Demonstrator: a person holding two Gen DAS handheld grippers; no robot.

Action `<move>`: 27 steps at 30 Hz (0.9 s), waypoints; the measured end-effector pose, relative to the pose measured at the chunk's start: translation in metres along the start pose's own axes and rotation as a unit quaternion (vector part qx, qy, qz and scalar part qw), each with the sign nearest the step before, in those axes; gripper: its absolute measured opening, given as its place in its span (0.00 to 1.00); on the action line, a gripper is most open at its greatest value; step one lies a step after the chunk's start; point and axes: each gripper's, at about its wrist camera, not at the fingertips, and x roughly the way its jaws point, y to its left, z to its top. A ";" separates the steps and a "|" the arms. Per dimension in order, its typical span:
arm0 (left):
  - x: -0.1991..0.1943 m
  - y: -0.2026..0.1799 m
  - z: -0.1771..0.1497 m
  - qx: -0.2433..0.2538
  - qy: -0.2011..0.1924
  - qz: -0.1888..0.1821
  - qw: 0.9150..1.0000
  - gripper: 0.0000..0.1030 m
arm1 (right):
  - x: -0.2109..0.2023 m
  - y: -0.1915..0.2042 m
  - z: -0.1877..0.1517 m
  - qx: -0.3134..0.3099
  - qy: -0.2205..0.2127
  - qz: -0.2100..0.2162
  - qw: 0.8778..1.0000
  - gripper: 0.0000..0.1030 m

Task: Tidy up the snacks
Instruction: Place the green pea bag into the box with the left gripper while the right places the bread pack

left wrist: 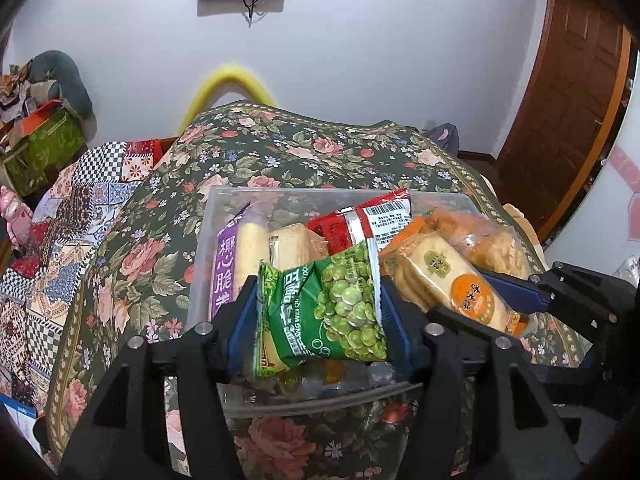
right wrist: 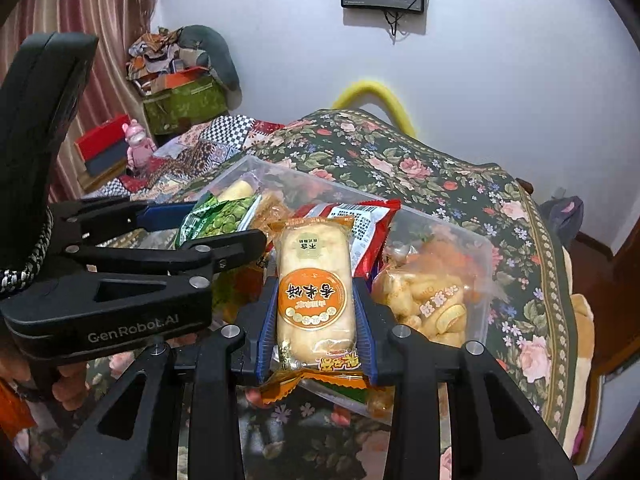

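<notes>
A clear plastic bin full of snack packs sits on a floral cloth. My left gripper is shut on a green pea snack bag over the bin's near side; the bag also shows in the right wrist view. My right gripper is shut on an orange rice cracker pack above the bin; the pack also shows in the left wrist view. Inside lie a red bag, a purple pack and a bag of puffed snacks.
The floral cloth covers the table. A patchwork cloth, green boxes and clutter lie at the left. A yellow strip stands behind the table. A wooden door is at the right.
</notes>
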 end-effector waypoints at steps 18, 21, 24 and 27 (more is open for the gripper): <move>-0.046 0.001 -0.010 0.001 -0.018 -0.013 1.000 0.62 | -0.026 0.006 -0.012 -0.008 0.006 0.013 1.000 0.42; -0.057 0.001 -0.019 0.008 -0.022 -0.017 1.000 0.62 | -0.034 0.004 -0.023 0.007 0.009 0.032 0.999 0.42; -0.064 0.001 -0.031 0.014 -0.016 -0.022 1.000 0.62 | -0.037 0.004 -0.041 0.019 0.023 0.048 0.998 0.42; -0.064 0.001 -0.044 0.018 -0.006 -0.023 1.000 0.62 | -0.028 0.006 -0.061 0.022 0.053 0.053 0.997 0.42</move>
